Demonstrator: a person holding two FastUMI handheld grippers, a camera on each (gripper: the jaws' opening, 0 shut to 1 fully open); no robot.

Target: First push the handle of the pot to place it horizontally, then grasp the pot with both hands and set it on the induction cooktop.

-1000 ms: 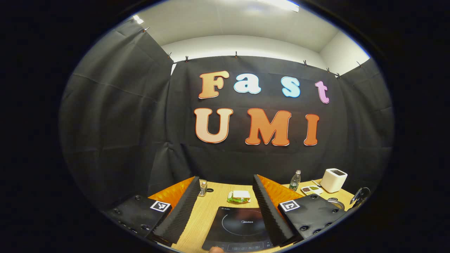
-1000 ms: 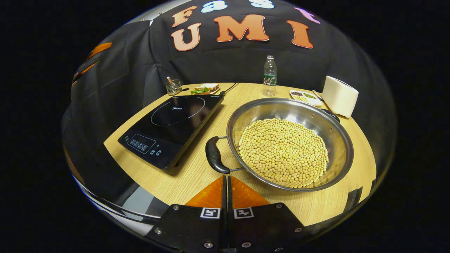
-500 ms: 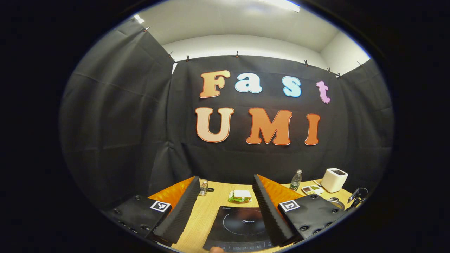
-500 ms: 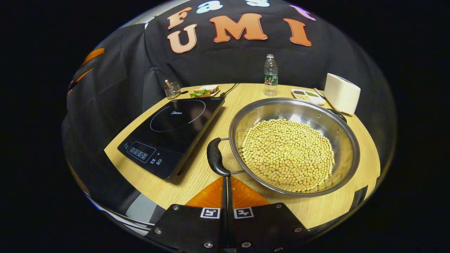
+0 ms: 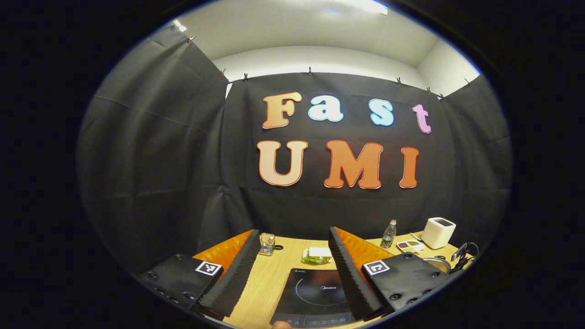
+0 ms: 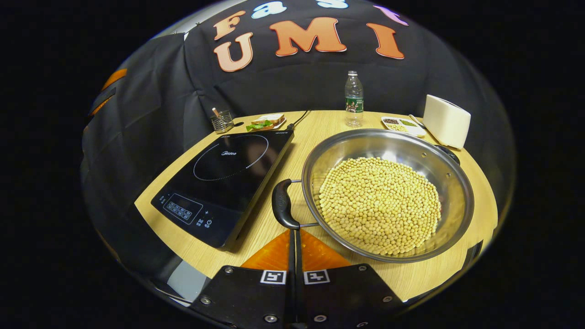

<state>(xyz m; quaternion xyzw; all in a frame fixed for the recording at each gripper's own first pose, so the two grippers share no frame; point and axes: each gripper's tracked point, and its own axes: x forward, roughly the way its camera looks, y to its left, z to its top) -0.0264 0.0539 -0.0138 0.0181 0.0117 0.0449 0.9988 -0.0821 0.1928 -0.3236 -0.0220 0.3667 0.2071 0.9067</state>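
Pushing step: right gripper, fingers clenched empty at lower centre, met the black handle of the bean-filled steel pot, calling for a slow sideways nudge; left gripper gaped released.

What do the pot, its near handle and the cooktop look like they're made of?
Pot: likely stainless steel, shiny with reflections. Near handle: dark, probably plastic, on thin wire arms. Cooktop: glossy black, apparently glass, with printed ring.

Black screwed gripper mounts carry small square black-and-white marker tags.
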